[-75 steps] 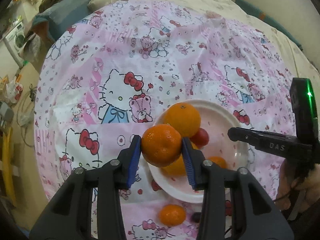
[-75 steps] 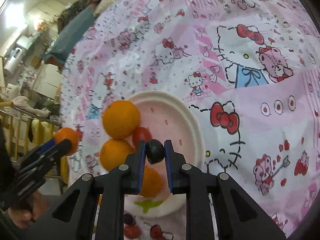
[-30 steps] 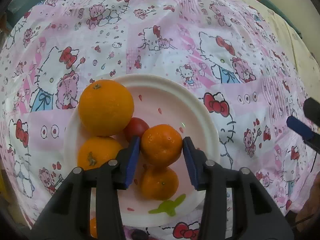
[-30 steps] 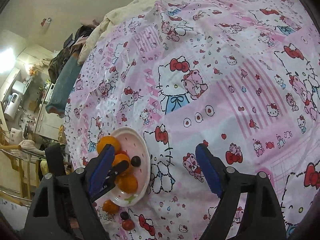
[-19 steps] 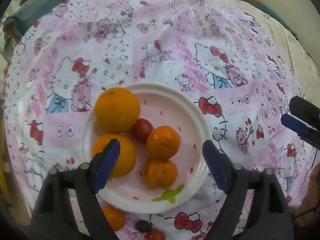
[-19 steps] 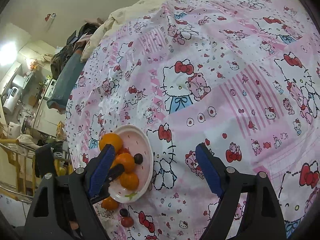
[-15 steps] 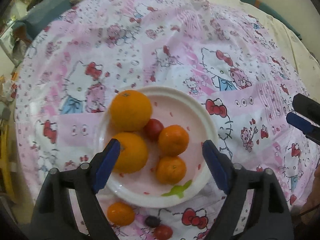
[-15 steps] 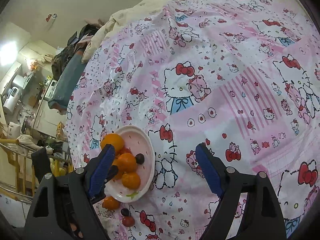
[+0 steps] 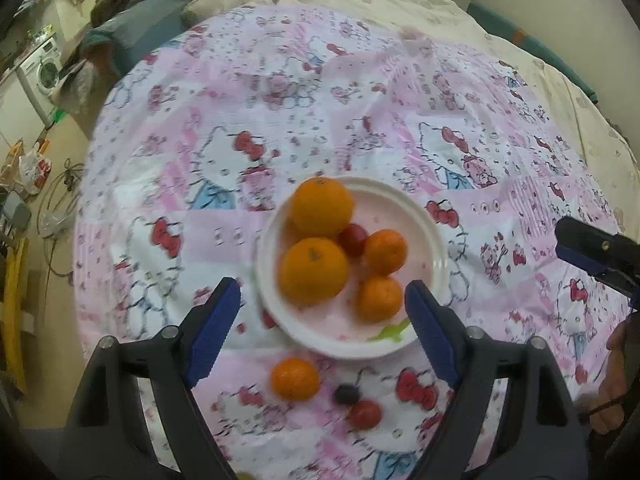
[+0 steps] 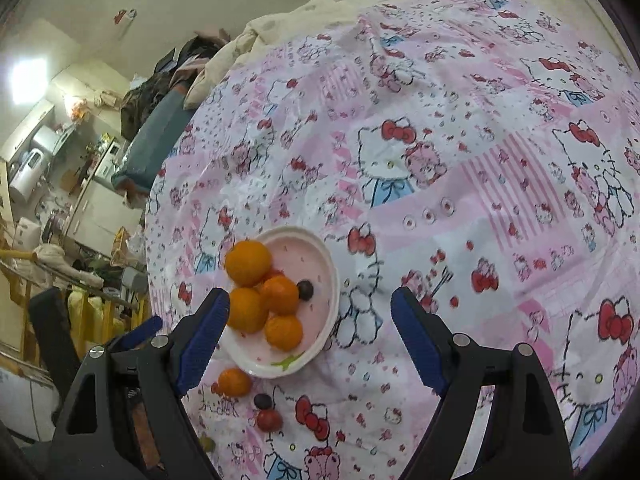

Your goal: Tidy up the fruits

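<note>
A white plate (image 9: 430, 236) (image 10: 326, 264) on the pink patterned cloth holds two large oranges (image 9: 314, 271), two small tangerines (image 9: 385, 252), a red cherry tomato (image 9: 353, 235) and a dark grape (image 10: 305, 290). In front of the plate on the cloth lie a loose tangerine (image 9: 295, 379) (image 10: 234, 381), a dark grape (image 9: 345, 394) and a red tomato (image 9: 364, 414). My left gripper (image 9: 322, 320) is open and empty, raised above the plate's near edge. My right gripper (image 10: 308, 328) is open and empty, high above the cloth; it also shows at the right edge of the left wrist view (image 9: 592, 256).
The cloth (image 9: 360, 120) covers a round table on a cream bedspread (image 9: 400, 8). The table's left edge drops to a cluttered floor with a washing machine (image 9: 42, 74) and cables. A dark blue cushion (image 10: 156, 140) lies at the far edge.
My left gripper opened, left its tangerine on the plate, and drew back and up. My right gripper, open, stayed high, with the dark grape lying on the plate.
</note>
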Tool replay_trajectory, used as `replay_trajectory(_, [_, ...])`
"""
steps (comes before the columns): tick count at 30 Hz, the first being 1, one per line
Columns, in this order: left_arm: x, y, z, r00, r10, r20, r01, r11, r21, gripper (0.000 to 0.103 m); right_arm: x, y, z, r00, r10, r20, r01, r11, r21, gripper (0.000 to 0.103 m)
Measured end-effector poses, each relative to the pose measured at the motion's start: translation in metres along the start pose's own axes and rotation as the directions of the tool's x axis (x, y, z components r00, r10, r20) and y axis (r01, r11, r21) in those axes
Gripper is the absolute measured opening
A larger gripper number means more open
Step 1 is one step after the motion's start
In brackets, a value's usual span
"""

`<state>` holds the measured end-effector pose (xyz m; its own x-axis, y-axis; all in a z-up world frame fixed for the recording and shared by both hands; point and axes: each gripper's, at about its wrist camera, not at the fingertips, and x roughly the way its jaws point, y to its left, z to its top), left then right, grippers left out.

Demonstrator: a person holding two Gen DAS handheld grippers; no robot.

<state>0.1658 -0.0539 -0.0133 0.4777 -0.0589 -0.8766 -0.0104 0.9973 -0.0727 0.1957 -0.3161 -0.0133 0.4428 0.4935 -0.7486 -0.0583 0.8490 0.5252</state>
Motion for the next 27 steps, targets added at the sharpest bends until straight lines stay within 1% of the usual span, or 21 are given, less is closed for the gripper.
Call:
replay_trajectory(7, [-0.024,0.039,-0.023,1.000,0.021,0.007,-0.020,0.998,-0.053,0.082,0.010,0.018,-0.025,0.998,-0.007,-0.057,0.005,0.999,-0.041,0.085])
replay_trajectory(12, [-0.029,0.061,-0.033,0.999,0.035,0.013,-0.034,0.997,-0.068,0.082,0.027,0.026,-0.047,0.994,-0.035,-0.103,0.030,0.998,-0.056,0.085])
replay_trajectory(14, [-0.028,0.073,-0.036,0.999,0.036,0.027,-0.033,0.994,-0.103,0.082,0.040,0.031,-0.058,0.987,-0.052,-0.149,0.041,0.996,-0.076,0.085])
replay_trajectory(16, [-0.023,0.085,-0.040,0.999,0.039,0.014,-0.036,0.988,-0.149,0.082,0.052,0.037,-0.072,0.981,-0.066,-0.184,0.048,0.994,-0.099,0.085])
replay_trajectory(19, [-0.019,0.101,-0.040,1.000,0.006,-0.009,-0.008,0.975,-0.221,0.082,0.068,0.042,-0.086,0.969,-0.076,-0.235,0.048,0.991,-0.121,0.085])
replay_trajectory(23, [-0.022,0.107,-0.041,1.000,0.020,0.007,-0.018,0.975,-0.222,0.082,0.092,0.052,-0.105,0.943,-0.097,-0.318,0.043,0.984,-0.173,0.085])
replay_trajectory(25, [-0.021,0.109,-0.042,1.000,0.018,0.002,-0.018,0.975,-0.222,0.082,0.105,0.062,-0.114,0.927,-0.129,-0.352,0.042,0.969,-0.244,0.084])
replay_trajectory(27, [-0.021,0.111,-0.043,1.000,0.012,-0.004,-0.012,0.974,-0.225,0.082,0.113,0.072,-0.121,0.919,-0.156,-0.361,0.042,0.952,-0.303,0.081])
